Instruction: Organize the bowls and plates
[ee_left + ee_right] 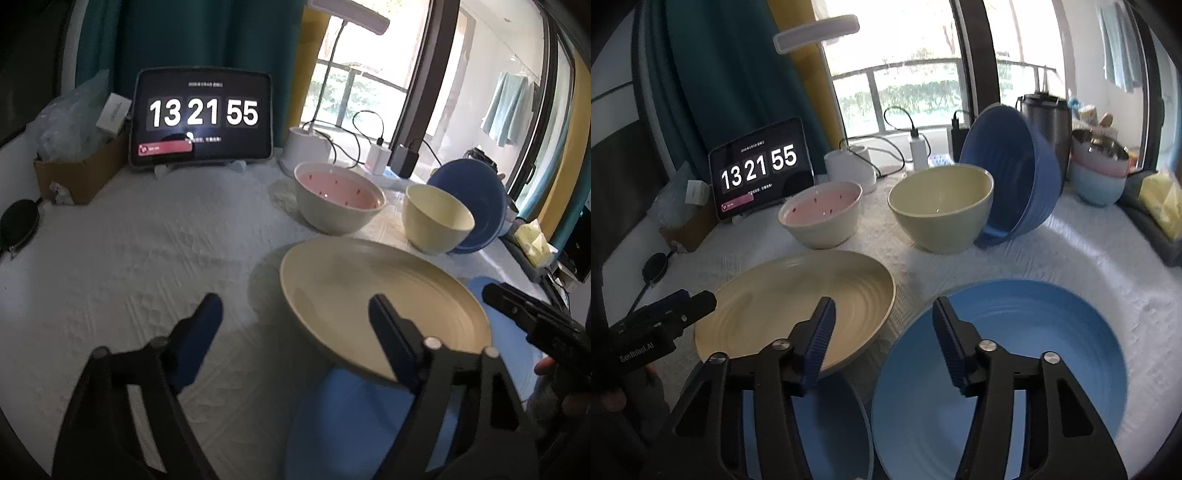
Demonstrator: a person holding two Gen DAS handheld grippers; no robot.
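Little is sorted yet: the cream plate leans on a small blue plate beside the big blue plate at the table's near edge, three bowls loose behind. The left gripper is spread around the cream plate's rim, the right gripper spread and empty.

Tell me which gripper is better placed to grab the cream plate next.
Probably the left gripper: one finger already sits over the cream plate, the near rim between its open jaws. The right gripper points between it and the blue plate.
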